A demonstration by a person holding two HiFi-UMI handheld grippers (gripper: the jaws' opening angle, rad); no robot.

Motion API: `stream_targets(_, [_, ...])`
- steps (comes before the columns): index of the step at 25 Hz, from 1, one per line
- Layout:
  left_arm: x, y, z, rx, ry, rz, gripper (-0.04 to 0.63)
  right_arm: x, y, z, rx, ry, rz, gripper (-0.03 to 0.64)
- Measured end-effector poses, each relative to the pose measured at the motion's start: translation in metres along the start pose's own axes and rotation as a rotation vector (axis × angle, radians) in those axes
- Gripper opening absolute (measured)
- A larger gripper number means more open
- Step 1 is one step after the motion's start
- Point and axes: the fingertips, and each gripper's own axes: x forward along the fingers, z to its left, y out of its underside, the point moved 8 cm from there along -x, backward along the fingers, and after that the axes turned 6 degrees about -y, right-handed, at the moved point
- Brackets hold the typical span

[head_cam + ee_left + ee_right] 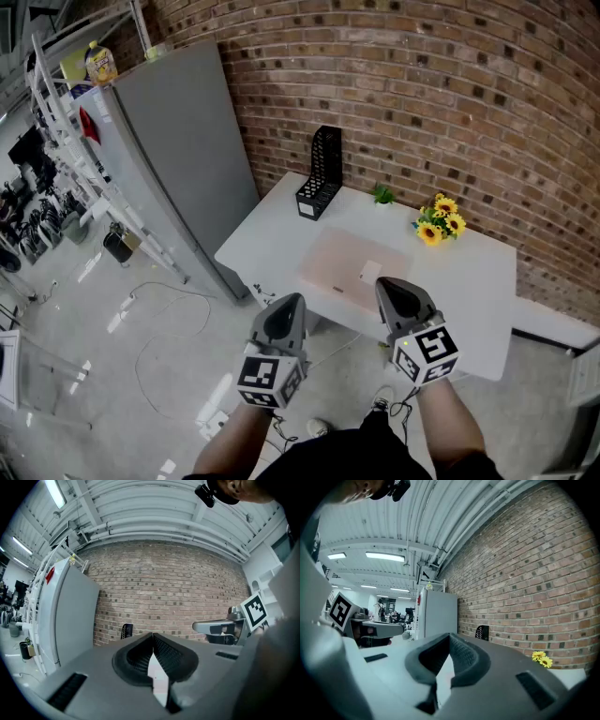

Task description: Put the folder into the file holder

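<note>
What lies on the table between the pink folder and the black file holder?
Nothing: in the head view, only bare white table separates the folder from the file holder.

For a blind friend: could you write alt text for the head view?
A person holds the left tool and right tool, both shut and empty, near a white table with a pink folder lying flat. A black file holder stands upright at its far left corner by a brick wall; yellow flowers sit further right.
</note>
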Motion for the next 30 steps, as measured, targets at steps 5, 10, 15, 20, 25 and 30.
stream_targets(5, [-0.002, 0.001, -0.001, -0.002, 0.007, 0.007, 0.008, -0.002, 0.001, 0.002, 0.005, 0.005, 0.006, 0.003])
stream_targets(10, [-0.005, 0.002, 0.003, -0.004, 0.008, -0.002, 0.008, -0.001, 0.001, 0.006, 0.026, -0.003, -0.005, 0.003])
stream_targets(15, [-0.01, 0.006, 0.01, -0.006, -0.003, 0.006, 0.008, 0.002, 0.004, 0.01, 0.045, 0.006, -0.014, 0.003])
stream_targets(20, [-0.017, 0.014, 0.018, -0.005, -0.01, 0.027, 0.009, 0.006, 0.01, 0.017, 0.052, 0.007, -0.025, 0.005])
stream_targets(25, [-0.013, 0.019, 0.026, -0.01, -0.016, 0.025, 0.184, 0.021, 0.017, 0.019, 0.056, -0.034, -0.018, 0.213])
stream_targets(30, [0.0, 0.028, 0.035, -0.02, -0.045, 0.052, 0.273, 0.041, 0.023, 0.012, 0.039, -0.066, 0.012, 0.297])
